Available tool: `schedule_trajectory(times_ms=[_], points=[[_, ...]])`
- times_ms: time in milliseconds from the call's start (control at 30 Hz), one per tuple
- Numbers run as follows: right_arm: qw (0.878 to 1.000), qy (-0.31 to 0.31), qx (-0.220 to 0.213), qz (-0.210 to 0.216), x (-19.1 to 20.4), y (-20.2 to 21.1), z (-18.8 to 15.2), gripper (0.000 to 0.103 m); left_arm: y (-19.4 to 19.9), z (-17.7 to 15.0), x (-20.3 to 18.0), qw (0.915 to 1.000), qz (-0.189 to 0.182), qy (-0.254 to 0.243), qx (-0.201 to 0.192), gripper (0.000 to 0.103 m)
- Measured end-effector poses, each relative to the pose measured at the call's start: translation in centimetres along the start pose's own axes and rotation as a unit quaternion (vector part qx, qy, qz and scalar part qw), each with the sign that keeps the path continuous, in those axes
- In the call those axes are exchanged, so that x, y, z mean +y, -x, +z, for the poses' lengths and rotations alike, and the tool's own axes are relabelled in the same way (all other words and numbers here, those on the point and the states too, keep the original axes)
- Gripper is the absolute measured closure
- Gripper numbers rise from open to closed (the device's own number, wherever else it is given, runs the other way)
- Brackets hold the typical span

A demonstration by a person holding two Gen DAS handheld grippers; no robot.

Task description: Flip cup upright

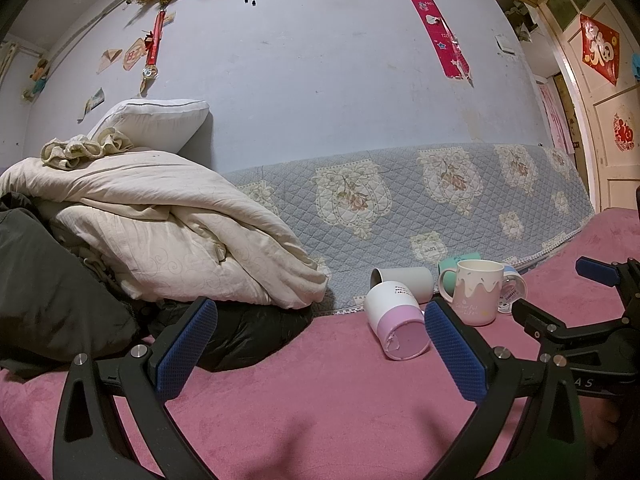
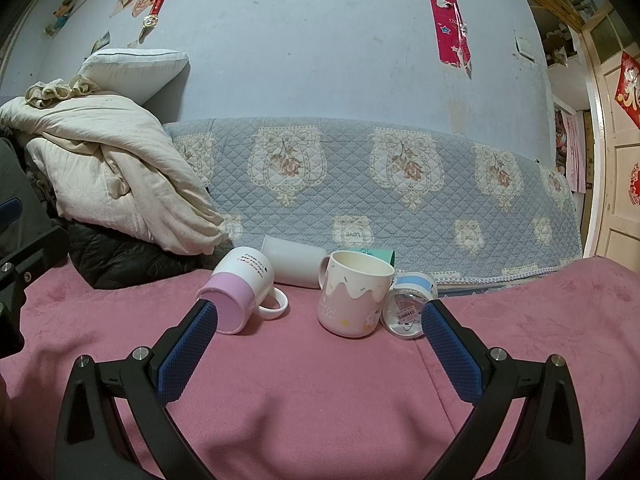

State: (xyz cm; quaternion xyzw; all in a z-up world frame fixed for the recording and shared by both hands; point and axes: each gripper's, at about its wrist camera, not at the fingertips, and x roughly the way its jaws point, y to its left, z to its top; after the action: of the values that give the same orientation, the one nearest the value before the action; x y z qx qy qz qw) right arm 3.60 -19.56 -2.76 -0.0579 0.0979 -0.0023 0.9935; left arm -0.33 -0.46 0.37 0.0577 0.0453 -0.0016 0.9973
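Several cups sit on the pink blanket. A white and purple mug lies on its side, base toward me, also in the left wrist view. A pink and cream mug stands upright, also in the left wrist view. A plain white cup lies on its side behind them. A clear cup with a blue band lies on its side to the right. A teal cup is mostly hidden. My right gripper is open and empty, just short of the mugs. My left gripper is open and empty, left of the cups.
A folded cream quilt and a dark jacket lie on the left. A blue quilted cover runs along the wall behind the cups. A door stands at the far right. The right gripper's body shows in the left wrist view.
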Motion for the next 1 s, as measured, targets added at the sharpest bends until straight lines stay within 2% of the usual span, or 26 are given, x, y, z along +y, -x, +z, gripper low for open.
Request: schedule_trajectory(times_ms=[800,900,1000], points=[[1.0,0.001,-0.001,-0.001,0.0,0.0,0.0,0.0,0.0,0.0,0.0,1.0,0.0,0.0,-0.001,0.0],[1.0,-0.012,0.019,0.007,-0.4,-0.3,0.2,0.0,-0.1,0.0,0.0,1.0,0.002,-0.002,0.002,0.0],[0.996,-0.06,0.062,0.031,-1.8,-1.5,0.6,0.0,-0.5,-0.2,-0.1,0.9999,0.007,-0.004,0.01,0.0]])
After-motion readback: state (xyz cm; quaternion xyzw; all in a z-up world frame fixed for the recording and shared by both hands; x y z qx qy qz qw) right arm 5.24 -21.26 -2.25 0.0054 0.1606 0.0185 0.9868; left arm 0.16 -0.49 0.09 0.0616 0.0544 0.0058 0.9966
